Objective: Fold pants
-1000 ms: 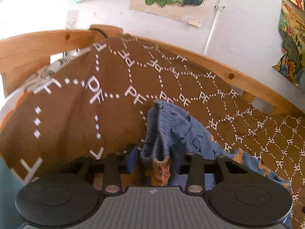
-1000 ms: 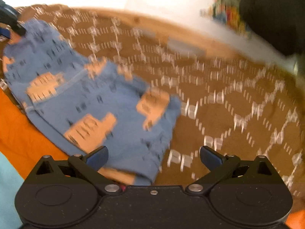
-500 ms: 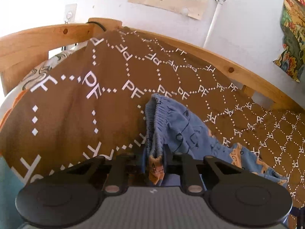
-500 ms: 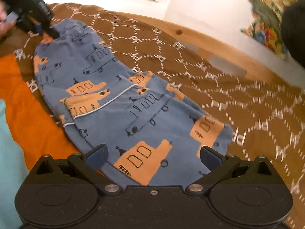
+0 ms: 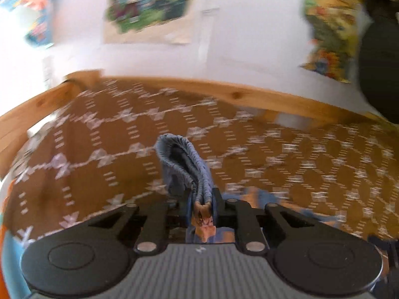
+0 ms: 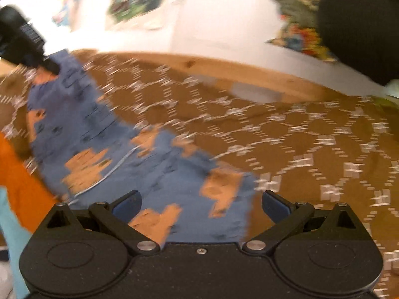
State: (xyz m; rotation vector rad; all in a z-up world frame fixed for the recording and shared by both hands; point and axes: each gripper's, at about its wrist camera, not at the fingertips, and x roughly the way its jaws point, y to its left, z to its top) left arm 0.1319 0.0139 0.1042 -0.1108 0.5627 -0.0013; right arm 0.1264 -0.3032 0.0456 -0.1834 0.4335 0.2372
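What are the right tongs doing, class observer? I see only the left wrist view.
Observer: The right tongs are open and empty, above the leg end of the pants.
Operator: How do the pants lie?
Observer: Spread out on the bedspread, running from the left tongs at their far corner to the leg end.

A bed with a light wooden frame (image 5: 249,97) stands against a white wall (image 5: 249,37). A brown bedspread (image 6: 299,137) with a white dotted hexagon pattern covers it. Colourful pictures (image 5: 147,2) hang on the wall, blurred. Bright daylight washes the wall's left part.
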